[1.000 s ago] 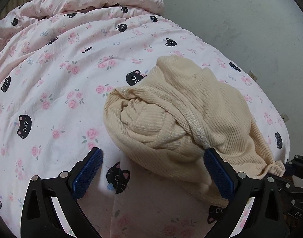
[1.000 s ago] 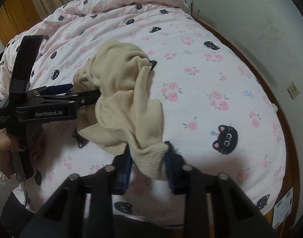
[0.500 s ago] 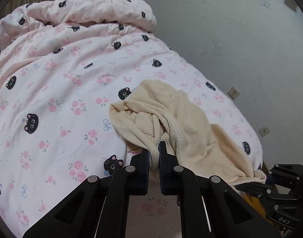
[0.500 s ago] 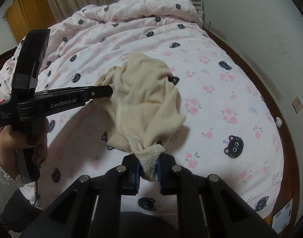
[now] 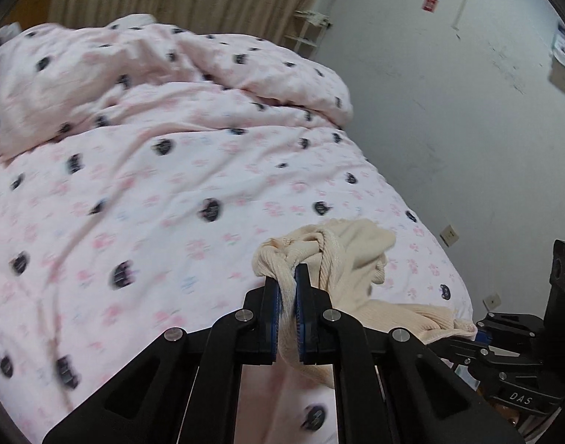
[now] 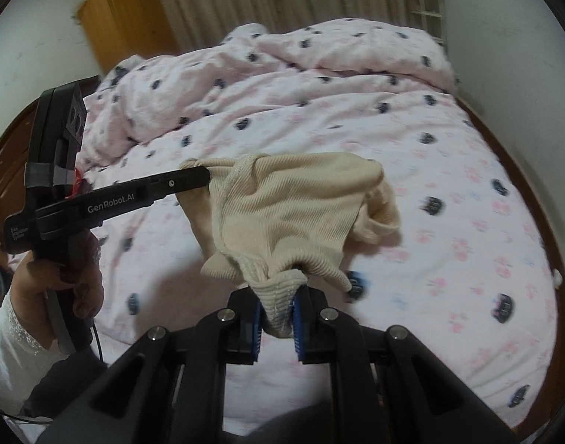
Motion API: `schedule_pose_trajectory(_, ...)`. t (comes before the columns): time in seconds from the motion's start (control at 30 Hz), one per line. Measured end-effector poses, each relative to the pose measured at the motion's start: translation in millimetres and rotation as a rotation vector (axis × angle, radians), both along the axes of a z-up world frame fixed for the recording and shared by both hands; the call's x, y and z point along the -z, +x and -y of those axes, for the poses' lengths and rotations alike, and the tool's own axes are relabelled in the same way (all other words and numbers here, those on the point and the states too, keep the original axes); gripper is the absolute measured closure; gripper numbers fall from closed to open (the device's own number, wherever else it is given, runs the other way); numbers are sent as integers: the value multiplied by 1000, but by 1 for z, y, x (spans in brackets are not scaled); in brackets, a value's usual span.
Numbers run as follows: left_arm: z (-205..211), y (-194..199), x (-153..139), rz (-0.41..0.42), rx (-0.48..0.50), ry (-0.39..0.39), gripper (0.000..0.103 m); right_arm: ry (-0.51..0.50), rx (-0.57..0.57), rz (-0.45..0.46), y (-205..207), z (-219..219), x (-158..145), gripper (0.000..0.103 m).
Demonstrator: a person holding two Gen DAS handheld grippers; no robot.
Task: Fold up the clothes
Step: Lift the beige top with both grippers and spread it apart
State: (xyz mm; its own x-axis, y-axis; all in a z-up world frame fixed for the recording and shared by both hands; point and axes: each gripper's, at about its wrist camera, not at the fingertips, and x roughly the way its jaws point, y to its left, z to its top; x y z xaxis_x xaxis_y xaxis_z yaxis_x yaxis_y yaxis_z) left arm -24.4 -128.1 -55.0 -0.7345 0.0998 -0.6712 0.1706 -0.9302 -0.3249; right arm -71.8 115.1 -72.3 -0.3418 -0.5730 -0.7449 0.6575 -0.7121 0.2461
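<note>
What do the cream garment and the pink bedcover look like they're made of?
Cream ribbed garment: looks like a soft, matte rib-knit, judging by its fine parallel ridges and limp drape.
Pink cat-print bedcover: seems to be a smooth, matte woven fabric, perhaps cotton, with soft puffy creases that suggest padding. Motion blur hides its weave.

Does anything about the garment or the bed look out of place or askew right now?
The beige ribbed garment hangs bunched and twisted between the left gripper and right gripper, not spread flat. The duvet lies rumpled at the bed's far end.
</note>
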Motion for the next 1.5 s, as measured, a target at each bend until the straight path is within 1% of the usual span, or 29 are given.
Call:
schedule_pose_trajectory(0.1,32,35,-3,-2,-84,-6,97,-22,-77,11,17,35,-3,89)
schedule_pose_trajectory(0.23,80,92,-16,-12,-227,-24,97,-52,-196,9,43,92,-13,89)
schedule_pose_trajectory(0.37,120,149,-39,-29,-367,-95,97,-90,-304,0,70,148,-28,89)
schedule_pose_trajectory(0.43,137,175,-50,-35,-419,-130,97,-108,-351,-3,84,174,-35,89)
schedule_pose_trajectory(0.57,160,220,-65,-54,-517,-172,97,-143,-434,-7,108,221,-48,89)
schedule_pose_trajectory(0.7,165,248,-64,-60,-574,-182,97,-166,-457,-3,115,245,-59,89)
schedule_pose_trajectory(0.83,173,254,-65,-62,-615,-176,97,-171,-471,-11,109,273,-73,89)
schedule_pose_trajectory(0.97,193,257,-78,-97,-664,-169,97,-164,-490,-27,102,303,-88,89)
schedule_pose_trajectory(1.17,208,269,-116,-175,-747,-278,97,-228,-522,-66,99,333,-120,89)
schedule_pose_trajectory(1.23,211,274,-121,-187,-768,-297,97,-252,-534,-81,100,338,-128,89)
schedule_pose_trajectory(1.3,212,279,-119,-187,-778,-285,97,-243,-541,-92,100,343,-129,89)
schedule_pose_trajectory(1.37,209,282,-108,-172,-778,-255,97,-223,-547,-92,98,345,-124,89)
schedule_pose_trajectory(1.5,183,277,-77,-135,-732,-182,97,-173,-547,-79,90,332,-103,89)
